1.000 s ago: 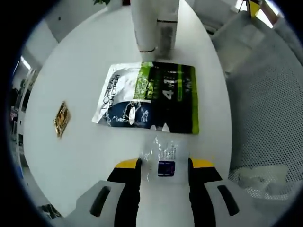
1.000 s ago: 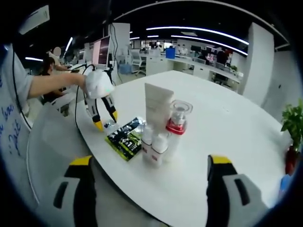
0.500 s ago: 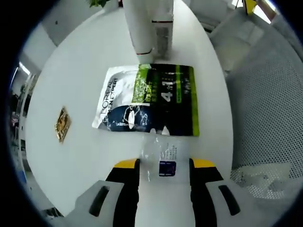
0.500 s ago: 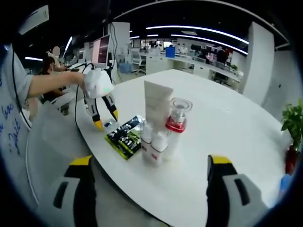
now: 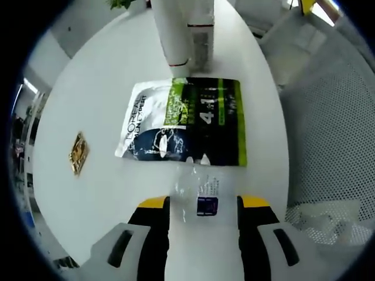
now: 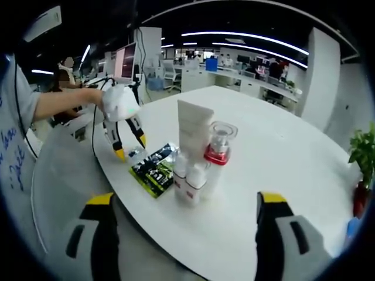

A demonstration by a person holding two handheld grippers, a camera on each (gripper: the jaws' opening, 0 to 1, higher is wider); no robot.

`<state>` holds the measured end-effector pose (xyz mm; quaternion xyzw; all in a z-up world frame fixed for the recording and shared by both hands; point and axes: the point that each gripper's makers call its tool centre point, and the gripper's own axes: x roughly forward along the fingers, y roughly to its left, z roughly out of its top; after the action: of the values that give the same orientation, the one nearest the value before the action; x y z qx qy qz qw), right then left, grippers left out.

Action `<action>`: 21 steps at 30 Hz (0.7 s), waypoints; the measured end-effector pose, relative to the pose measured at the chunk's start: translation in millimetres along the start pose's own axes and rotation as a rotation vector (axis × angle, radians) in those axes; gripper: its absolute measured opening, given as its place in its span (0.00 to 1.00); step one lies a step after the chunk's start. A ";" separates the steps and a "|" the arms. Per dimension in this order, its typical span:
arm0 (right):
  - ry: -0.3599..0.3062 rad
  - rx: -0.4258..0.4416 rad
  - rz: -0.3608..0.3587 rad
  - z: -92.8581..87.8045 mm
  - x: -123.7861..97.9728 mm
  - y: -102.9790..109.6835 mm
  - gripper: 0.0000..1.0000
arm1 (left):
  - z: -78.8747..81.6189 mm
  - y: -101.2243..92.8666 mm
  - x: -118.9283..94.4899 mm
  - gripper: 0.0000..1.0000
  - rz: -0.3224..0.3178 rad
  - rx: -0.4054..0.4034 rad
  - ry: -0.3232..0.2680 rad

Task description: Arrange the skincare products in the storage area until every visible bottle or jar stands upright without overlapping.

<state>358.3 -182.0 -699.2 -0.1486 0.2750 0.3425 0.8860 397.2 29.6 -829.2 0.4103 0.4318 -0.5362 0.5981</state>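
Skincare cluster standing on a round white counter, one sachet and one clear packet lying flat.

One clear packet (image 5: 201, 197) lies between the left gripper (image 5: 203, 203)'s narrow yellow-tipped fingers, just near of one green-and-black sachet (image 5: 184, 122). Beyond stand a white tube (image 6: 195, 128), a red-collared pump bottle (image 6: 219, 156) and two small white bottles (image 6: 189, 177), upright and close together. One gold wrapper (image 5: 77, 152) lies left on the counter (image 6: 275, 161). The right gripper (image 6: 184, 202) hangs wide apart, holding nothing, facing an open office.
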 end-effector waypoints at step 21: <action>-0.013 -0.018 0.026 2.6 3.2 1.8 0.99 | 21.7 7.3 -42.2 0.55 0.133 -0.193 -0.214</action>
<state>360.1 -177.8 -699.1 -0.1509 0.2682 0.3574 0.8818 404.0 21.7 -782.4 0.3191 0.3870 -0.4923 0.7114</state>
